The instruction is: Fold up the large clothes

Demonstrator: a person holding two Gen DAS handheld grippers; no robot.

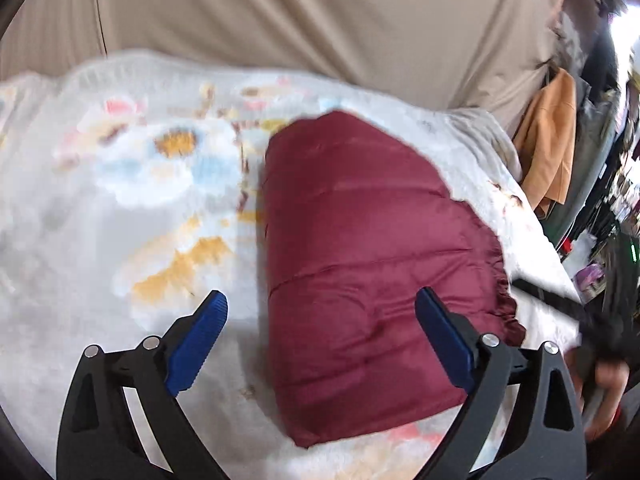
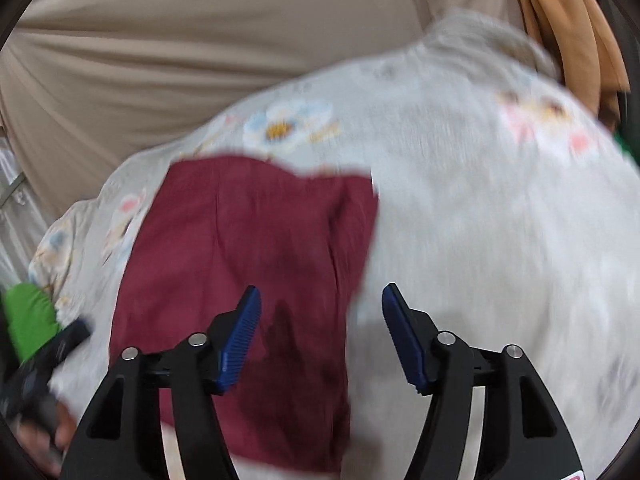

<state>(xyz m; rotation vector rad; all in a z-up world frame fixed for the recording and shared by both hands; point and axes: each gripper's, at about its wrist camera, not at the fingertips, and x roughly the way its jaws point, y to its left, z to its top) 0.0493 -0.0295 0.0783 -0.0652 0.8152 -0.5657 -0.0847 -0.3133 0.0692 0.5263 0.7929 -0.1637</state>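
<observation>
A dark red quilted garment (image 1: 368, 264) lies folded into a thick bundle on a white floral blanket (image 1: 120, 208). My left gripper (image 1: 320, 312) is open and empty, held above the bundle's near left part. In the right wrist view the same red garment (image 2: 248, 264) lies flat on the blanket (image 2: 500, 240). My right gripper (image 2: 320, 308) is open and empty above the garment's right edge. The other gripper shows as a blurred black shape at the right edge of the left wrist view (image 1: 568, 308) and at the lower left of the right wrist view (image 2: 52, 352).
A beige curtain (image 1: 320, 12) hangs behind the bed. Orange and dark clothes (image 1: 552, 140) hang at the right, with clutter beyond. A green sleeve (image 2: 28, 316) shows at the left edge of the right wrist view.
</observation>
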